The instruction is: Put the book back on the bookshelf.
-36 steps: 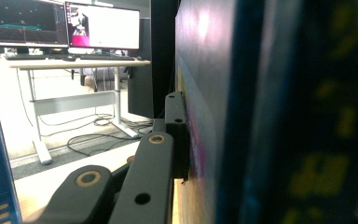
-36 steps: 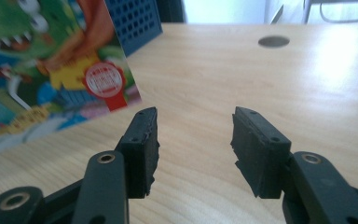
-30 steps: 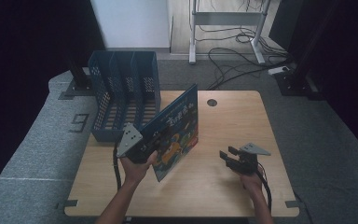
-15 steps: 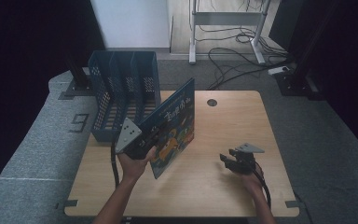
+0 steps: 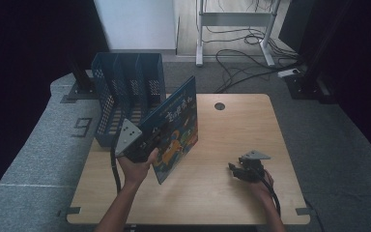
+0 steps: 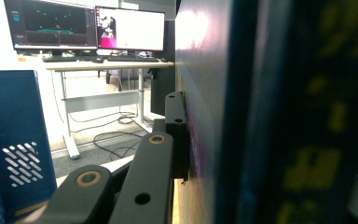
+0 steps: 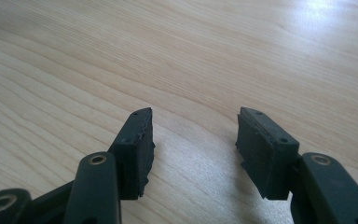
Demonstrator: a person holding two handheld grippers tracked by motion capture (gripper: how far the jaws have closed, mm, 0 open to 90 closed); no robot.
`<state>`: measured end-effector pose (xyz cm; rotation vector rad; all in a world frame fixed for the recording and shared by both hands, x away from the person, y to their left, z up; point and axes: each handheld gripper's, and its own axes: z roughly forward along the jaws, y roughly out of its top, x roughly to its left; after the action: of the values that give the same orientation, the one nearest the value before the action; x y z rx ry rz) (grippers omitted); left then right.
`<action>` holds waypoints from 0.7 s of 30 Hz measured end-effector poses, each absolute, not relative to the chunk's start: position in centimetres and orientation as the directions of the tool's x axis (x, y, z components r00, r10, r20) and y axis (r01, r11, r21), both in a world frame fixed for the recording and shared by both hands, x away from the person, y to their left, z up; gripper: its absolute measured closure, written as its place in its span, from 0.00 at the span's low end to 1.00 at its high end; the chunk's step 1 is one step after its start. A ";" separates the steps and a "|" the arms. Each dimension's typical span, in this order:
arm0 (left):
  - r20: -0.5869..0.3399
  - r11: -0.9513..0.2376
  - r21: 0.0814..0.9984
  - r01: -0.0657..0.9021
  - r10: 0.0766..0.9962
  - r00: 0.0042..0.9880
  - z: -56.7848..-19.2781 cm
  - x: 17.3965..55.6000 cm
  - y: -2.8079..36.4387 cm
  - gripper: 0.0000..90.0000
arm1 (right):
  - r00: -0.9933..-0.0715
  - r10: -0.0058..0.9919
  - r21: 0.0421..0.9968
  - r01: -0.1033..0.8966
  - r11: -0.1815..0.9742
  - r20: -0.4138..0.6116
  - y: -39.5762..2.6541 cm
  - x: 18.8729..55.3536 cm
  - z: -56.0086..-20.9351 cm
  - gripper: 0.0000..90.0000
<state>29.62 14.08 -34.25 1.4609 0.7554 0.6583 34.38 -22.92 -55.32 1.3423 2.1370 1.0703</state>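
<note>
The wooden table [image 5: 232,145] has open bare top across its whole right half and along the near edge; a small round hole [image 5: 219,106] sits near the far edge. At the far left corner stands a blue file rack [image 5: 125,92] with mesh walls and upright slots, partly overhanging the table's left edge. What the slots hold, if anything, cannot be told from the high view.

The book [image 5: 176,128] is held off the table, left of centre, just in front of the rack. It stands on edge with its colourful cover facing right and toward the near side. Its long axis slopes from the near lower corner up toward the far top corner, which rises beside the rack's right end.

The left gripper [image 5: 137,145] is clenched on the book's near left part; in the left gripper view one black jaw lies flat against the book [image 6: 205,140], with the rack's blue wall [image 6: 14,140] at the left.

The right gripper [image 5: 239,170] rests low over the near right part of the table, well apart from the book. Its jaws have just been opening, with nothing but bare wood [image 7: 191,56] between them.
</note>
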 end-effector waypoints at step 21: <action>-0.047 0.039 0.999 0.025 0.810 0.584 -32.2 29.6 16.0 0.91 | -0.447 0.893 0.769 0.589 0.247 0.055 -22.9 34.4 -55.4 0.46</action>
<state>29.59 16.04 -32.21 1.4177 0.7682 0.7031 34.42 -22.93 -55.36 1.3549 2.1311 1.0476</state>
